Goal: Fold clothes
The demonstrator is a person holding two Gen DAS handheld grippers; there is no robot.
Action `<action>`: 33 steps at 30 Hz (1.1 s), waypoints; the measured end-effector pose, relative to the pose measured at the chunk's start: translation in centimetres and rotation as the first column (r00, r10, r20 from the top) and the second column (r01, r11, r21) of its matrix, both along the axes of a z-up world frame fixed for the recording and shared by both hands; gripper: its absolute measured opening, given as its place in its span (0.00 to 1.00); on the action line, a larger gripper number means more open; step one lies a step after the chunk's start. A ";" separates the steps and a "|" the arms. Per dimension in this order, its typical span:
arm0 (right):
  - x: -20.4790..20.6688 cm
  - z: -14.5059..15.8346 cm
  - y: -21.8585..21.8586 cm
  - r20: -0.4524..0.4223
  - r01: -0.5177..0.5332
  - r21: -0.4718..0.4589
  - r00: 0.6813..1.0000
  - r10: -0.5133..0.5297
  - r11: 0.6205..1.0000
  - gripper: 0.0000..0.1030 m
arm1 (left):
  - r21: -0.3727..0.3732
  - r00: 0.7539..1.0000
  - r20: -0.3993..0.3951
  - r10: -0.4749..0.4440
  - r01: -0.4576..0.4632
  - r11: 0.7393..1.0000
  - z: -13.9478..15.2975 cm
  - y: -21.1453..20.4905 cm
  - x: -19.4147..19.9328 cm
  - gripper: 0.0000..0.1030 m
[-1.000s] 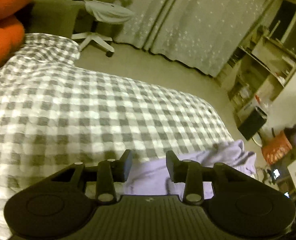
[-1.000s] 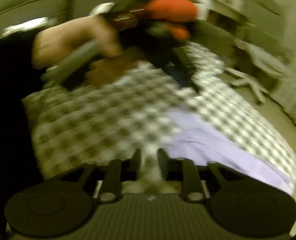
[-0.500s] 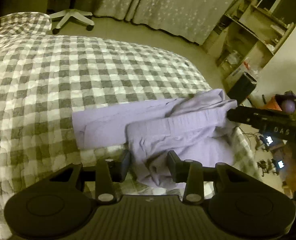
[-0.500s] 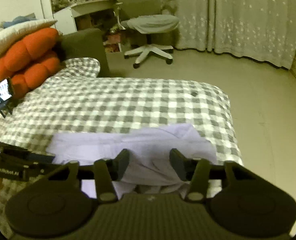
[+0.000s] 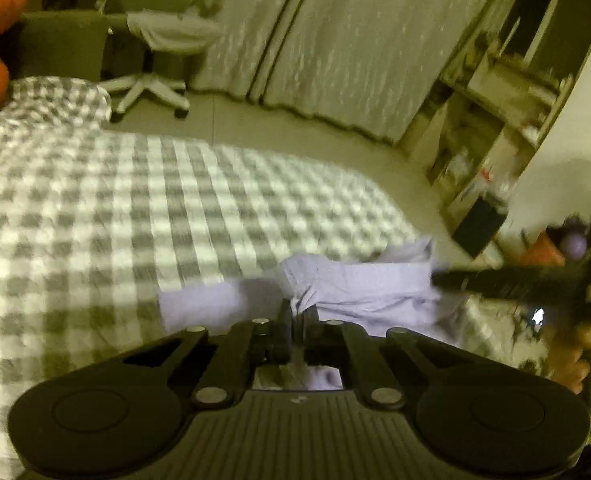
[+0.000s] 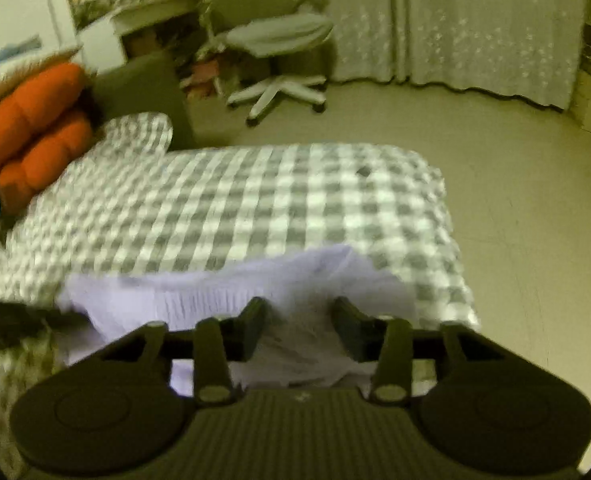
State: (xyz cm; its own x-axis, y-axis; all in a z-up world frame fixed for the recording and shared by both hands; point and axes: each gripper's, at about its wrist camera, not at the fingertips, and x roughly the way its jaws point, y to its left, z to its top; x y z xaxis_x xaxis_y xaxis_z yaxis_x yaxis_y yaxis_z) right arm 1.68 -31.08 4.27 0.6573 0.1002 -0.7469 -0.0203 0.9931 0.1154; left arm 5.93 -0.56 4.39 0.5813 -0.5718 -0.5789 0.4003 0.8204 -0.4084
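Lavender garment point(image 5: 359, 284) lies bunched at the near edge of the checkered bed point(image 5: 143, 208). Left gripper point(image 5: 297, 320) jaws pinched closed on a fold of it (blurry); right gripper point(image 6: 298, 320) jaws spread wide over the cloth, gripping nothing.

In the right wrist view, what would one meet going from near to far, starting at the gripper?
Right gripper, open → lavender garment → checked bedspread → bare floor → swivel chair → curtain.
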 end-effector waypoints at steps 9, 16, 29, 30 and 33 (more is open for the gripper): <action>-1.6 4.2 2.5 0.279 -0.031 -0.023 0.960 0.036 0.999 0.10 | -0.092 0.997 0.059 0.041 -0.036 0.995 2.7 4.2 -1.8 0.02; -0.2 6.8 7.4 0.424 -0.041 -0.109 0.902 0.084 0.993 0.10 | -0.083 0.981 0.101 0.163 -0.155 0.984 3.2 7.7 -2.7 0.02; -3.5 10.6 19.1 0.533 -0.278 -0.125 0.791 0.301 0.952 0.09 | -0.023 0.903 0.090 0.421 -0.421 0.907 1.6 15.4 0.6 0.02; -3.1 10.5 19.4 0.525 -0.269 -0.134 0.797 0.298 0.954 0.09 | -0.015 0.905 0.081 0.417 -0.417 0.909 1.4 15.3 0.7 0.02; -1.7 10.0 19.7 0.496 -0.250 -0.105 0.826 0.269 0.963 0.09 | -0.008 0.899 0.072 0.431 -0.432 0.902 1.0 15.9 1.0 0.02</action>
State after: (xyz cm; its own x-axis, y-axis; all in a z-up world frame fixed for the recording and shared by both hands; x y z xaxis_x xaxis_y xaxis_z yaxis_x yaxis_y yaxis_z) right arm -0.02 -11.33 14.23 0.8955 0.3004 -0.3284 -0.3231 0.9462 -0.0154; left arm 6.90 15.32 5.41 0.8093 -0.2512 -0.5310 0.0339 0.9224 -0.3848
